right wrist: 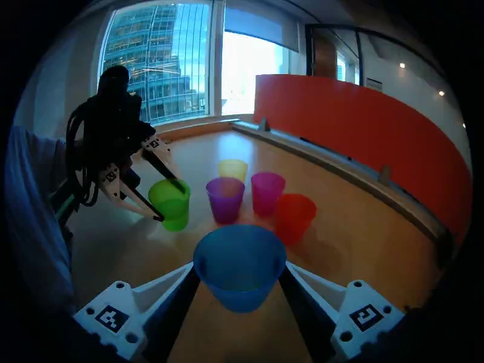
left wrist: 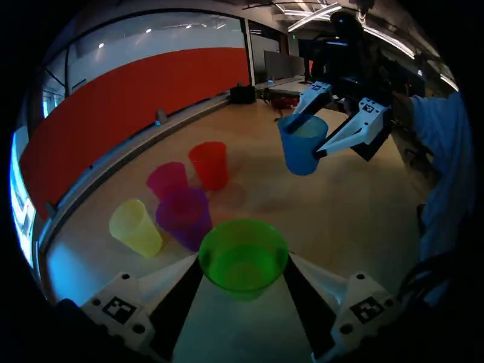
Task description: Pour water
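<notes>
The left gripper (left wrist: 244, 257) is clamping a green cup (left wrist: 244, 273) between its fingers (left wrist: 166, 279), while the right gripper (right wrist: 239, 265) is likewise clamping a blue cup (right wrist: 240, 291).

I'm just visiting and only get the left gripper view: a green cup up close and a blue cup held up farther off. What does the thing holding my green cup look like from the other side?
Observer: In the right gripper view, the left gripper grips the green cup with one finger on each side.
Operator: What's behind it?
Observer: Tall windows, with a glass high-rise outside.
Operator: Who's holding it?
Observer: A person; a pale blue sleeve shows beside it.
</notes>
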Tool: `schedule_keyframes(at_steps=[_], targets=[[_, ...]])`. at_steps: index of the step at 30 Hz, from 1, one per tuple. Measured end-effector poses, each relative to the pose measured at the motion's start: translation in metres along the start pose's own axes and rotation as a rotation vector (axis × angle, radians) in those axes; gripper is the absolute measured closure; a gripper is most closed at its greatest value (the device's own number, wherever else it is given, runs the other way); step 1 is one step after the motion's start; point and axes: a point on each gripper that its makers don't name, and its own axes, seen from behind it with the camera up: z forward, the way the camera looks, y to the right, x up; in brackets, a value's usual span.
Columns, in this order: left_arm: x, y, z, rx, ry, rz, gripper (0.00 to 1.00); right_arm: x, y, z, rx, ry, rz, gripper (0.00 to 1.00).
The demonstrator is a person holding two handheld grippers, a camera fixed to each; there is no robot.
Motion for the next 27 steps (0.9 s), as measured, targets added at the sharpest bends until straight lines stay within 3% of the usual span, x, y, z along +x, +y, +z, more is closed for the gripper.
schedule_keyframes(at_steps=[14,27], targets=[[-0.012,0.005,0.008,-0.017,-0.009,-0.022,0.14,-0.013,-0.001,0.004,0.001,-0.025,0.010,0.10],[-0.019,0.005,0.005,-0.016,-0.007,-0.058,0.11,-0.019,-0.005,0.008,0.003,-0.037,0.011,0.09]])
